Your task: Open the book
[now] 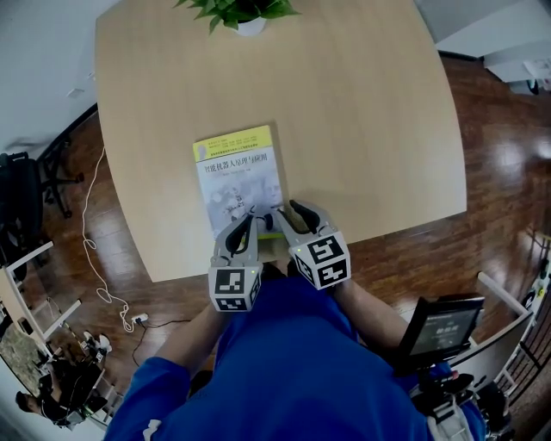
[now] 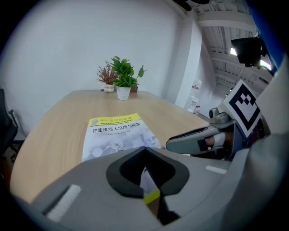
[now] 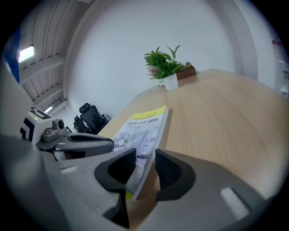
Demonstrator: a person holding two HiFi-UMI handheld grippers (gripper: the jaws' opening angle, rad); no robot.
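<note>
One book (image 1: 238, 177) lengthwise toward plant (image 1: 241, 13); right claw (image 1: 288, 209) wide astride its edge, left claw (image 1: 249, 221) closed.

A wooden table (image 1: 370, 129) bears a book (image 1: 237, 172) near its front edge and a potted plant (image 1: 245, 15) at the far edge

A light wooden table with rounded corners (image 1: 362, 129) stands on a dark reddish plank floor (image 1: 482, 138). A green leafy plant in a white pot (image 1: 245, 13) sits at the table's far edge. A thin white cable (image 1: 84, 228) trails across the floor. Black office chairs (image 3: 92, 116) stand nearby.
</note>
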